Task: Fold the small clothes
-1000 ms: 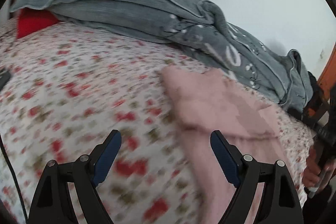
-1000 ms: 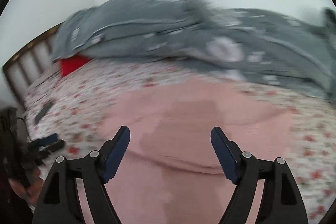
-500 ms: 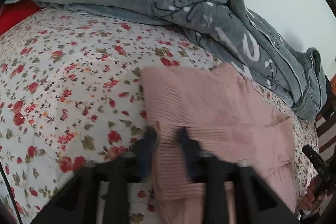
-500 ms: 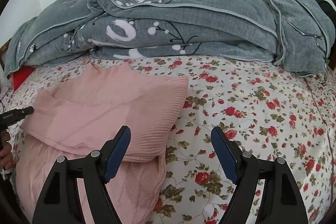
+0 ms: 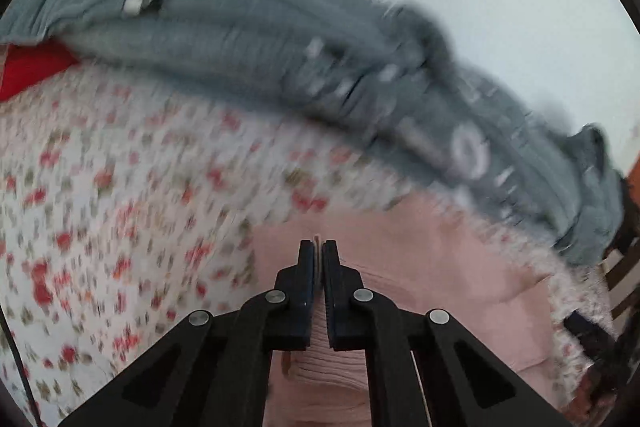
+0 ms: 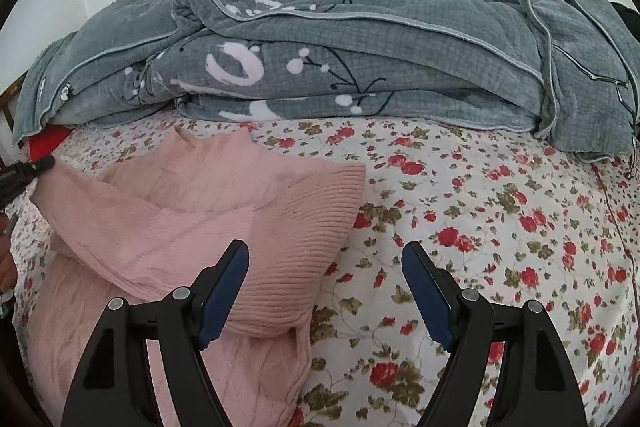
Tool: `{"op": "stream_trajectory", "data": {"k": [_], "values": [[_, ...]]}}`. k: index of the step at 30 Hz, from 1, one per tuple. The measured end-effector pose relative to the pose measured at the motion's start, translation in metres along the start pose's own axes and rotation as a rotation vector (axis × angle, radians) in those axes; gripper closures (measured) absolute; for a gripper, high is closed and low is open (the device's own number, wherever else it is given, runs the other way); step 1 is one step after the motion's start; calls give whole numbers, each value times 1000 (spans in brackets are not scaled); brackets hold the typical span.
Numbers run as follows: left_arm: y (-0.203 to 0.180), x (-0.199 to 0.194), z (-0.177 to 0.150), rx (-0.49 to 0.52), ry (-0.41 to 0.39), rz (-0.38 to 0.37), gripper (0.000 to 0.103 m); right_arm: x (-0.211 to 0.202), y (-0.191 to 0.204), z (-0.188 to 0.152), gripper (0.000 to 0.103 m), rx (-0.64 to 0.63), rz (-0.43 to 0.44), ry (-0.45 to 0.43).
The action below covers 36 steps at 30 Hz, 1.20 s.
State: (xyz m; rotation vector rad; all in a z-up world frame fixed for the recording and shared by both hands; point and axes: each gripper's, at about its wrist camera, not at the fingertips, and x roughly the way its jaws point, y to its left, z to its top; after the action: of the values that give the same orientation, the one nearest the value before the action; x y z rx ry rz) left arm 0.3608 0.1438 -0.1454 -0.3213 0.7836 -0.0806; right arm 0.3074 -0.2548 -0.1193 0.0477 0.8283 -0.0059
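Pinching a fold of the pink sweater (image 5: 420, 267) dead ahead, the left gripper (image 5: 318, 247) is clamped tight, while the right view shows the right gripper (image 6: 324, 267) gaping, empty, over the sweater's ribbed hem, garment sprawling leftward across the floral bedsheet (image 6: 500, 227).

free: floral sheet (image 6: 500, 227) right | obstacle: grey quilt (image 6: 360, 59) behind

- Left wrist view: looks obliquely down along its fingers, close over the pink garment (image 5: 420, 267), blurred
- Right wrist view: same downward tilt, nearby
- Shared: garment, floral bedsheet (image 6: 500, 227), grey blanket (image 6: 360, 59)
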Motion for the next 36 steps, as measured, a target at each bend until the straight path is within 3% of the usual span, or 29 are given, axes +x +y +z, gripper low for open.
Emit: {"op": "stream_trajectory", "data": {"k": [2,4,5,8,10,13,15,16,17,18,22,24,25,27,28,30,31,33,36], "values": [[6,16,-12,5,45,54,96,6,-1,0,24,0,0,12],[9,18,-17,18,50,36,93,14,-2,1,24,2,1,33],[9,15,-16,15,44,30,83,17,-1,2,24,5,7,46],[8,1,-11,21,-8,18,19,29,0,6,24,10,28,83],[4,3,-13,56,-15,25,20,41,0,10,24,8,52,111],[4,24,-15,40,84,19,28,71,-3,9,25,44,106,214],[5,32,-17,22,120,-16,53,78,-5,10,26,68,133,218],[4,33,-16,17,121,-36,63,75,-5,12,42,58,153,200],[3,29,-15,16,104,-55,87,73,-4,14,81,44,193,190],[0,19,-10,18,67,-88,88,67,-3,17,88,33,208,167],[-3,-4,1,17,-22,-155,88,28,-13,26,94,20,225,-15],[-2,7,-3,30,13,-125,86,32,-15,27,94,22,207,-16],[0,20,-8,24,73,-82,84,45,-15,24,93,28,188,42],[5,41,-16,24,166,-3,65,78,-13,13,85,19,131,201],[9,36,-17,9,140,-18,64,81,-14,9,78,27,121,201],[12,23,-13,-11,123,16,46,67,-17,14,62,43,75,171],[12,12,-12,-15,92,47,45,54,-17,17,52,46,27,135],[11,-4,-12,-5,51,46,45,29,-17,17,52,54,16,54],[2,-19,-17,17,34,-6,43,17,-5,14,49,25,69,37]]}}
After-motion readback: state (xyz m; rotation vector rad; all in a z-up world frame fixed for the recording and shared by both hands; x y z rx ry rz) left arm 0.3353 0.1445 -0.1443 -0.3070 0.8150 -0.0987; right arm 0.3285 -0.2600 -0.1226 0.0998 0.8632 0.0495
